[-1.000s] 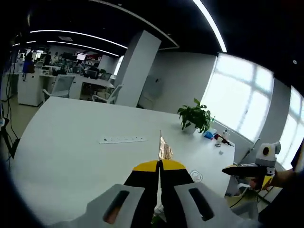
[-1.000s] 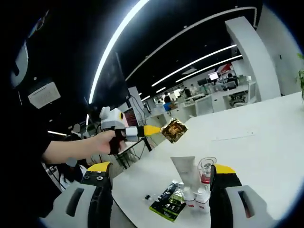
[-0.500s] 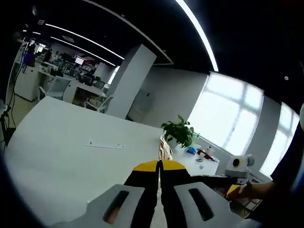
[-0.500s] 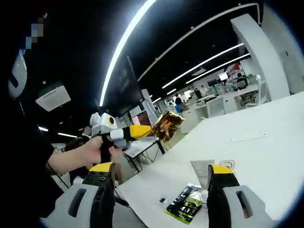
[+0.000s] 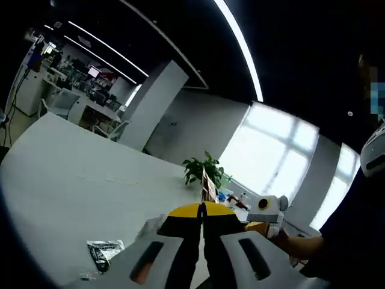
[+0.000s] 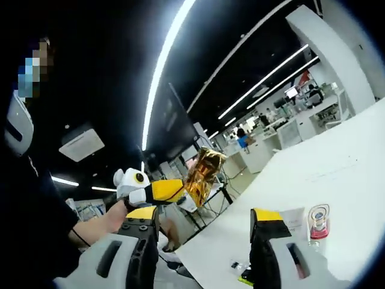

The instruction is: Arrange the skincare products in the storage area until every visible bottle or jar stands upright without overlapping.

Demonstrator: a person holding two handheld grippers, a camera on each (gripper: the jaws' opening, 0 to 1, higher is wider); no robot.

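Your left gripper (image 5: pixel 202 212) has its jaws clenched on a gold foil packet (image 6: pixel 202 176), thin and crinkled, shiny and flat. In the left gripper view it is edge-on, a narrow sliver rising straight out from between the yellow tips (image 5: pixel 209 186); in the right gripper view it fans out beyond the left gripper (image 6: pixel 161 190), up and to the left of your own jaws, well above the counter (image 6: pixel 337 180).

Your right gripper (image 6: pixel 204 223) has its jaws released, spread wide with nothing between them. Just past the right-hand jaw a small clear bottle (image 6: pixel 317 221) with a red base and a round cap stands upright on the counter, and a pale flat tube (image 6: pixel 293 218) sits right beside it, partly hidden behind the jaw. Low between your right jaws a dark sachet (image 6: pixel 245 277) lies flat near the counter edge; the left gripper view shows a black flat sachet (image 5: pixel 103 251) lying down-left of its jaws.

The risks, as I judge them: the foil is slippery and held by a thin edge, so a quick swing could let it slide out and drop past the counter edge. It is limp, so it probably won't stand unsupported; lean it carelessly and it may cover the sachets or tip the bottle. Your right jaw is close to the bottle, and a sideways drift could knock that light, narrow thing over.
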